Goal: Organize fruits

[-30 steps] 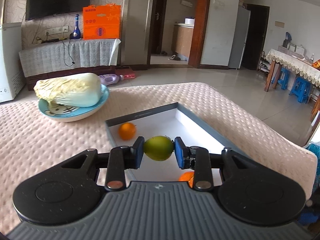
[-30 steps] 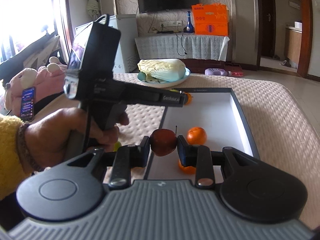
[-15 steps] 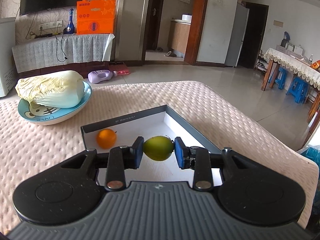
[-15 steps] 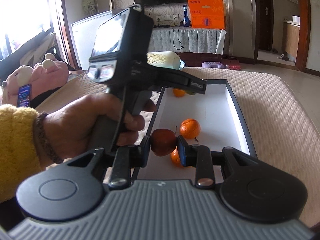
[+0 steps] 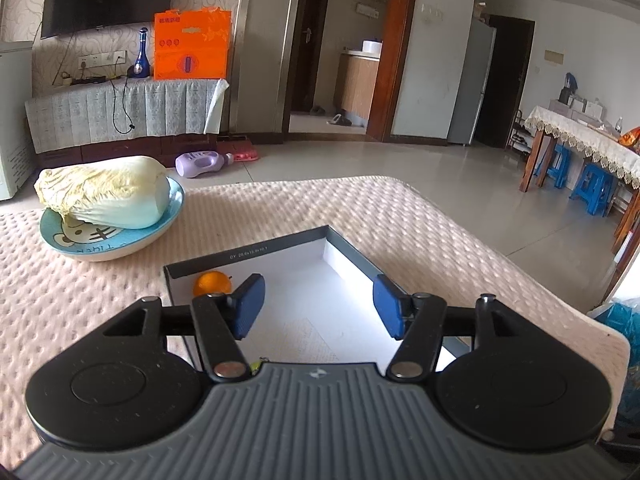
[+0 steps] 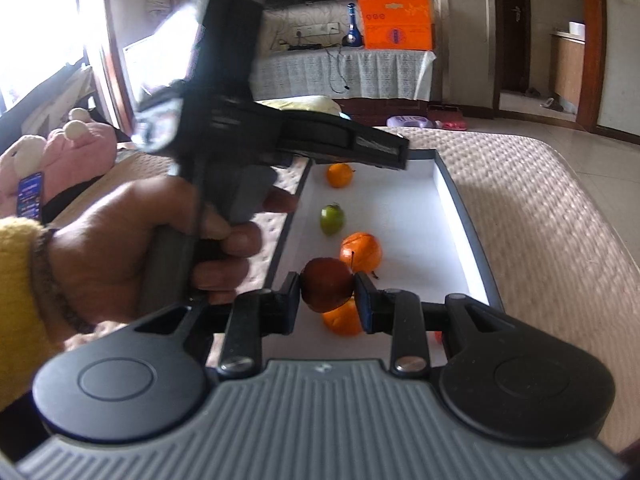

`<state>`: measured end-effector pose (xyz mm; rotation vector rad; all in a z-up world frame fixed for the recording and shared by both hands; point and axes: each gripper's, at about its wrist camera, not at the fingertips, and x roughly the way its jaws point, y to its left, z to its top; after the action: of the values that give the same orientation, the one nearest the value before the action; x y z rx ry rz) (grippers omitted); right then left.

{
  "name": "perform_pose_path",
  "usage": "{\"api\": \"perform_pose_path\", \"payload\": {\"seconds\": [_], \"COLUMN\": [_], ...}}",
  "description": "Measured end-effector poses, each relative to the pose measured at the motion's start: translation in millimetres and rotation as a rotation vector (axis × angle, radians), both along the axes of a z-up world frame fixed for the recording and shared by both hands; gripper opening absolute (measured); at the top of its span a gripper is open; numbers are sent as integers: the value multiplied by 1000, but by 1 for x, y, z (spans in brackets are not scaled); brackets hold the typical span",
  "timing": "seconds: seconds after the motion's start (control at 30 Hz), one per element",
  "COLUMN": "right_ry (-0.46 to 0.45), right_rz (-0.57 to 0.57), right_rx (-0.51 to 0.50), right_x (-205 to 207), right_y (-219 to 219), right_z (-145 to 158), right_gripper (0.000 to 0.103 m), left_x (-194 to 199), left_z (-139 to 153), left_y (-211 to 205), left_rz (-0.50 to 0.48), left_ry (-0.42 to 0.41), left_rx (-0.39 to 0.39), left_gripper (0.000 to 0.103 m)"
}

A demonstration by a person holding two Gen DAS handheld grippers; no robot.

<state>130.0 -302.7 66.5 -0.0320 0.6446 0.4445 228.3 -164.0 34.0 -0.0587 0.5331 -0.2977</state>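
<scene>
A shallow grey box with a white floor (image 5: pixel 280 250) (image 6: pixel 450 196) lies on the pink quilted surface. My left gripper (image 5: pixel 318 304) is open and empty above the box's far end, near an orange (image 5: pixel 212 283). In the right wrist view a green fruit (image 6: pixel 332 219) lies on the box floor, with oranges beyond it (image 6: pixel 339 175) and nearer (image 6: pixel 361 252). My right gripper (image 6: pixel 327 294) is shut on a dark red apple (image 6: pixel 326 290) above the box's near end, over another orange (image 6: pixel 344 318). The left gripper's body (image 6: pixel 280 136) is held high over the box's left edge.
A blue plate (image 5: pixel 116 236) with a napa cabbage (image 5: pixel 104 192) sits left of the box's far end. Pink plush toys (image 6: pixel 60 152) lie at the far left. The surface's edge runs on the right, with floor, a table and blue stools (image 5: pixel 592 188) beyond.
My left gripper has opened and let go of the green fruit, which now lies in the box, and has lifted. My right gripper still holds the red apple.
</scene>
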Motion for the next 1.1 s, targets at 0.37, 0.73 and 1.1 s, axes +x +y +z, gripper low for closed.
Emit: {"api": "perform_pose_path", "payload": {"seconds": [0.37,0.73,1.1], "right_ry": [-2,21,21], "right_rz": [-122,-189,-211], "right_rx": [9,12,39], "right_x": [17,28,38], "right_y": [-4,1,13], "right_z": [-5,-14,-16], "right_gripper": [33,33,33], "left_x": [-42,-87,-127], "left_z": [16,26,26], "left_y": [28,69,97], "left_rz": [46,110,154], "left_ry": [-15,-14,1], "left_rx": [10,46,94], "left_gripper": [66,66,66]}}
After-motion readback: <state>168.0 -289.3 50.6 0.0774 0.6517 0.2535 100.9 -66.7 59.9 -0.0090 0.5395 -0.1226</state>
